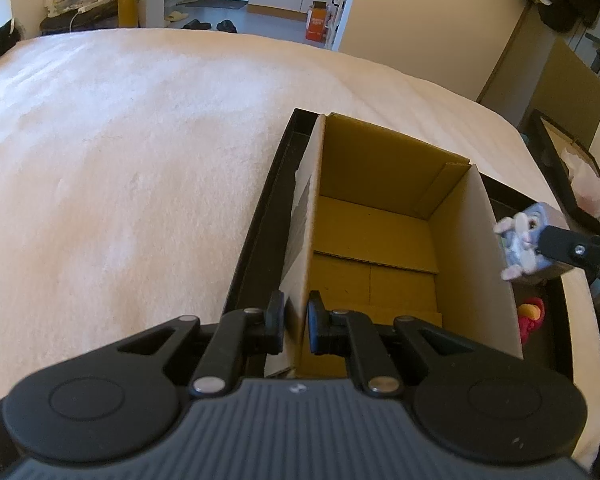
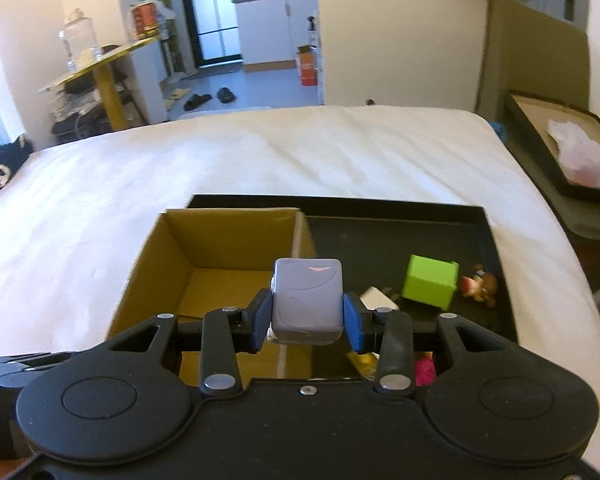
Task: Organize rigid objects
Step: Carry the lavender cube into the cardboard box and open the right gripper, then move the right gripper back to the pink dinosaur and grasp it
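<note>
1. The left gripper [image 1: 296,326] is closed on the near left wall of the cardboard box [image 1: 380,240]; one pad sits outside the wall and one inside, both against the cardboard.
2. The cardboard box stands upright and open-topped inside the left part of the black tray [image 1: 260,232]. Its interior floor shows only cardboard flaps.
3. The black tray rests on the white bed cover [image 1: 120,160].
4. The right gripper [image 2: 307,316] is clamped on the grey rabbit cube [image 2: 307,304], a rounded lilac-grey block. The blue pads [image 2: 260,318] press its left and right faces.
5. In the left wrist view the grey rabbit cube [image 1: 528,244] shows a cartoon rabbit face. It hangs in the air just beside the right wall of the cardboard box, above the tray, held by the black finger of the right gripper [image 1: 560,246].
6. In the right wrist view the cube is seen over the right wall of the cardboard box [image 2: 220,248].
7. A green cube [image 2: 431,286] lies tilted on the floor of the black tray [image 2: 380,240], to the right of the box.
8. A small brown figurine [image 2: 480,286] lies just beside the green cube, near the right rim of the tray.
9. A white object [image 2: 376,298] lies between the held cube and the green cube, partly hidden by the gripper.
10. A pink object [image 2: 424,370] lies on the tray behind the right finger linkage; its form cannot be determined.
11. A red and yellow toy [image 1: 530,316] lies in the tray to the right of the box.
</note>
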A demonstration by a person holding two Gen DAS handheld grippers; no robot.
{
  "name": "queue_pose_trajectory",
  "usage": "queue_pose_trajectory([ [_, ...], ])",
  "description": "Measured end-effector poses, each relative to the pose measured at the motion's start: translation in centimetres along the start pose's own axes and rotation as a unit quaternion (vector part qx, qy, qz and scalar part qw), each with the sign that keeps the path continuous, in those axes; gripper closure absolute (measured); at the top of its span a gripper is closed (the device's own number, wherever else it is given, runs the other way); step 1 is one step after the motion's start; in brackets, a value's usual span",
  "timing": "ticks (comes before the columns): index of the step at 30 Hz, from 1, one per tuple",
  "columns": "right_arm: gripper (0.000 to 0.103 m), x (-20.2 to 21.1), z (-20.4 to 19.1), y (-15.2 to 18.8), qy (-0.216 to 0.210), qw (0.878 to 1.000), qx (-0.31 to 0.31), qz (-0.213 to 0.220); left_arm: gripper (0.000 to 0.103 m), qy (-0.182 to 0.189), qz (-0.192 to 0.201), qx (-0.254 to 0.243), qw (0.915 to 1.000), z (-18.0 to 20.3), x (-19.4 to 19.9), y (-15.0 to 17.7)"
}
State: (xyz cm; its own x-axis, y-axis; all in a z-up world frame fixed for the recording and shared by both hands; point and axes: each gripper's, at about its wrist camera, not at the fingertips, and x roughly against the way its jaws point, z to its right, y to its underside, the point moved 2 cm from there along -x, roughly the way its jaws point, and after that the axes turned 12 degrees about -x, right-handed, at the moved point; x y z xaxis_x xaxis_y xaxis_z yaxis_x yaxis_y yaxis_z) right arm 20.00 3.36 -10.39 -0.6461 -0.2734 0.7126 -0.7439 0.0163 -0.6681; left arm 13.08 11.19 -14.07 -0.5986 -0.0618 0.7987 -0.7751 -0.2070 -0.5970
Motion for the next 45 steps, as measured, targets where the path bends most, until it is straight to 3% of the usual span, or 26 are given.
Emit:
queue_pose_trajectory([
  [16, 0.066, -2.3, -5.3, 1.0, -0.049, 0.998, 0.042, -0.023, 0.092, 0.015, 0.001, 0.02, 0.9997, -1.0, -0.1, 0.0],
  [17, 0.068, -2.6, -5.5, 1.1, -0.05, 0.998, 0.042, -0.026, 0.092, 0.018, 0.001, 0.024, 0.9996, -1.1, -0.1, 0.0],
  [19, 0.099, -3.0, -5.8, 1.1, -0.053, 0.997, 0.041, -0.028, 0.092, 0.023, 0.001, 0.029, 0.9993, -1.3, -0.2, 0.0],
  [20, 0.1, -3.2, -5.9, 1.0, -0.055, 0.997, 0.04, -0.031, 0.091, 0.028, 0.0, 0.031, 0.9991, -1.4, -0.3, -0.1],
  [29, 0.1, -4.1, -6.3, 1.1, -0.061, 0.997, 0.029, -0.037, 0.091, 0.024, 0.004, 0.031, 0.9992, -1.5, -0.3, -0.2],
  [45, 0.098, -1.1, -1.3, 0.8, -0.067, 0.996, -0.031, -0.041, 0.091, 0.02, -0.006, 0.019, 0.9996, -1.2, -0.4, -0.4],
])
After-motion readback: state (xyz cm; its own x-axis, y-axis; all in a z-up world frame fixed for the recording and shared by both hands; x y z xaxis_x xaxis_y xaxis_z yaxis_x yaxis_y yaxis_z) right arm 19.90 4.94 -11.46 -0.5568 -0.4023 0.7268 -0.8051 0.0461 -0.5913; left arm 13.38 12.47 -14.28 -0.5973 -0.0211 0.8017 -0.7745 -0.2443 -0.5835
